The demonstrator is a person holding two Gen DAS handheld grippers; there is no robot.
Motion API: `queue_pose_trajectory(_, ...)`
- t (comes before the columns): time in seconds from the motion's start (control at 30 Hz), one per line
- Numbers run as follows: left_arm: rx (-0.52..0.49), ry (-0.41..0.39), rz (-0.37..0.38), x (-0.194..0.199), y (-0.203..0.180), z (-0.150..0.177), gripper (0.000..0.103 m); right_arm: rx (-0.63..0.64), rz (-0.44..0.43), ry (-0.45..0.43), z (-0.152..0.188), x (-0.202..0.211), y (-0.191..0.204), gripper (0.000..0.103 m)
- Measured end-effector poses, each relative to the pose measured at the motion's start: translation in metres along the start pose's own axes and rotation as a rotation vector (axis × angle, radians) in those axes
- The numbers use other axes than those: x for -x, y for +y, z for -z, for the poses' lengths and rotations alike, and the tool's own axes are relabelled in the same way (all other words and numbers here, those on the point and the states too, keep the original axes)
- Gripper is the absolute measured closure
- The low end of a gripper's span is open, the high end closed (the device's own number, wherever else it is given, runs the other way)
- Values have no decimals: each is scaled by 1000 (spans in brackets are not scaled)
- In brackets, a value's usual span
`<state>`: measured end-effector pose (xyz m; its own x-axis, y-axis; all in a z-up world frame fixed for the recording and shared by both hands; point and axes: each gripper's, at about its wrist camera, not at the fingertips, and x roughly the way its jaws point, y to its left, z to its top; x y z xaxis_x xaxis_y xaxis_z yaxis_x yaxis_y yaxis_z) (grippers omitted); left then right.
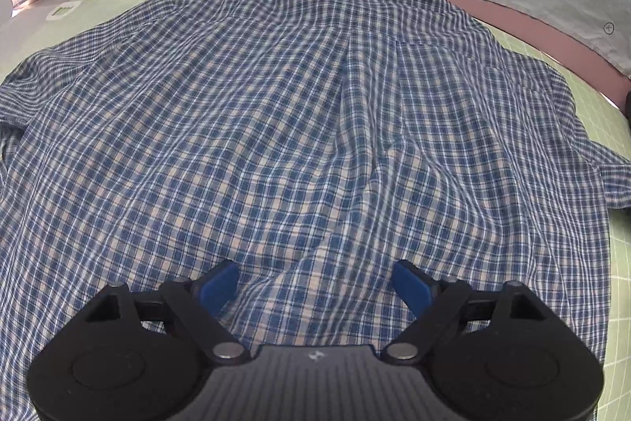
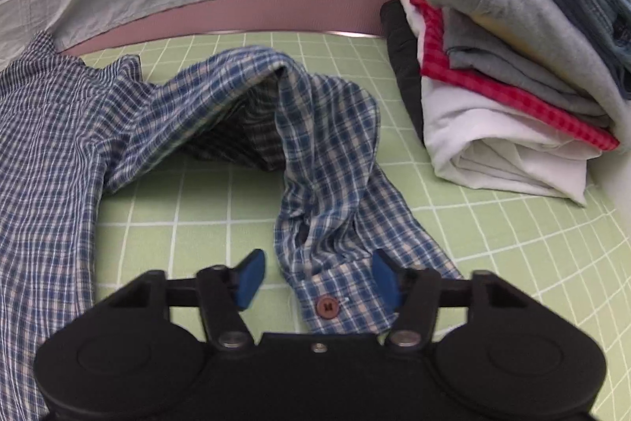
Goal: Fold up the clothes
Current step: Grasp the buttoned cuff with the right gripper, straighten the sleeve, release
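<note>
We held the left gripper wide open and empty over the plaid shirt, spread on the green grid mat. Our right gripper gaped too, its fingers straddling the buttoned sleeve cuff without gripping it.
</note>
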<state>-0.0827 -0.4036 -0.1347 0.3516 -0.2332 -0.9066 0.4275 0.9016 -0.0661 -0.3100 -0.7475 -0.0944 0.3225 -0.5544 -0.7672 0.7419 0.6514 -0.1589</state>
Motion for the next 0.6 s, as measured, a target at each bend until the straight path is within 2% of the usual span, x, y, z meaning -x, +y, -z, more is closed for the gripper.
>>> queue_pose_trajectory(0.1, -14, 1, -12, -2, -2, 0, 15, 27, 38, 20, 9, 0, -10, 79)
queue_pose_trajectory(0.27, -60, 10, -42, -4, -10, 1, 14, 60, 107, 54, 24, 1, -30, 82)
queue_pose_trajectory(0.37, -76, 12, -54, -6, -13, 3, 12, -26, 201, 91, 43, 4, -69, 83)
queue_pose_trajectory(0.43, -75, 12, -57, -6, -13, 3, 11, -71, 227, 107, 50, 8, -88, 82)
queue_pose_trajectory(0.53, -66, 16, -61, -6, -12, 3, 9, -146, 171, 108, 52, 18, -106, 76)
queue_pose_trajectory(0.6, -59, 19, -64, -7, -13, 2, 9, -222, 125, 67, 52, 30, -115, 53)
